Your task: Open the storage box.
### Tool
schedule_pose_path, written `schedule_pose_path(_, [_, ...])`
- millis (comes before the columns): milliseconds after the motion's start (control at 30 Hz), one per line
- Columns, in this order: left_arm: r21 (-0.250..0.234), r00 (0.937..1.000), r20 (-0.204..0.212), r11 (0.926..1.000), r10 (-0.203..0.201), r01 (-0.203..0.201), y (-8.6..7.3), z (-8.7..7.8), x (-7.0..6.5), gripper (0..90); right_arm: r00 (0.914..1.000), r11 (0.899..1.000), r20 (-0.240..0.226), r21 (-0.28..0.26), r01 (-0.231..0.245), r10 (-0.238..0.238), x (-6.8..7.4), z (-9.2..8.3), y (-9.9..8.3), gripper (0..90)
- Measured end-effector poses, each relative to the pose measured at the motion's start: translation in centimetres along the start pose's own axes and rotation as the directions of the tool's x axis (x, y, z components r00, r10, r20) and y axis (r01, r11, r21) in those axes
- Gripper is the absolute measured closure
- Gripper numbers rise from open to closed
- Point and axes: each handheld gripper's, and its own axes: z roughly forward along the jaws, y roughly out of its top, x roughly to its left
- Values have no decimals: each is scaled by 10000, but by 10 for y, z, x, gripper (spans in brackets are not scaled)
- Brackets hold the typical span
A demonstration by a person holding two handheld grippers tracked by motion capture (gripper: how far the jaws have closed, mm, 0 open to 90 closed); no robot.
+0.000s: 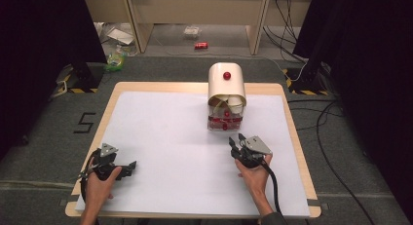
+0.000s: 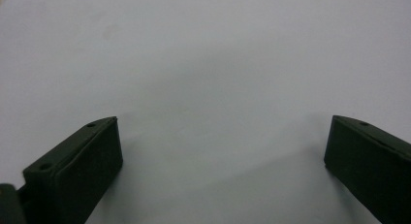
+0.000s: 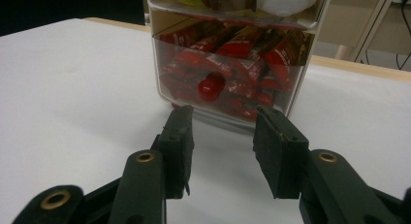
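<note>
left gripper (image 1: 130, 165): near edge, at our left hand, lying low over the sheet (image 1: 160, 137). Jaws spread wide, nothing between them; in its own view we see bare white sheet (image 2: 203, 64) ahead. Well apart from the box, so low risk here, but it can't brace anything from there.

right gripper (image 3: 220, 132): we point it at the box front, just short of it. Jaws parted a moderate gap, empty. In the high view the gripper (image 1: 236, 140) sits just below the box, near but not touching.

knob (image 3: 210, 87): red, on the clear lower drawer, lined up slightly left of the jaw gap. Risk: if we close off-centre, one pad hits first and the knob slips out, or we pinch the drawer face instead.

drawer (image 3: 232, 69): packed with red packets (image 3: 242, 42), pressed against the front. Risk: a fast pull likely spills packets onto the sheet, or the drawer comes right out.

box (image 1: 226, 97): cream domed top with a second red knob (image 1: 227, 75), clear tiers below, standing right of centre at the far side of the sheet. Risk: we judge it light and unbraced; pulling the drawer may drag the whole box toward us or tip it forward. Pushing in too far on approach would shove it back toward the table edge (image 1: 195, 87).

sheet: smooth, so we expect little friction to hold the box.
</note>
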Motion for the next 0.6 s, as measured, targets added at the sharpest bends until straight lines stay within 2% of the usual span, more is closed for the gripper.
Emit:
schedule_pose_path(367, [6, 10000, -1, 10000, -5, 5, 0, 0, 0, 0, 10000, 9999, -84, 115, 45, -44, -3, 14, -1, 617])
schedule_pose_path(433, [6, 10000, 1, 10000, -6, 6, 0, 0, 0, 0, 9999, 10000, -114, 64, 70, -69, -2, 16, 1, 617])
schedule_pose_path(600, [-2, 10000, 1, 10000, -4, 4, 0, 0, 0, 0, 9999, 9994, 12, 314, 125, -126, 3, 23, 6, 625])
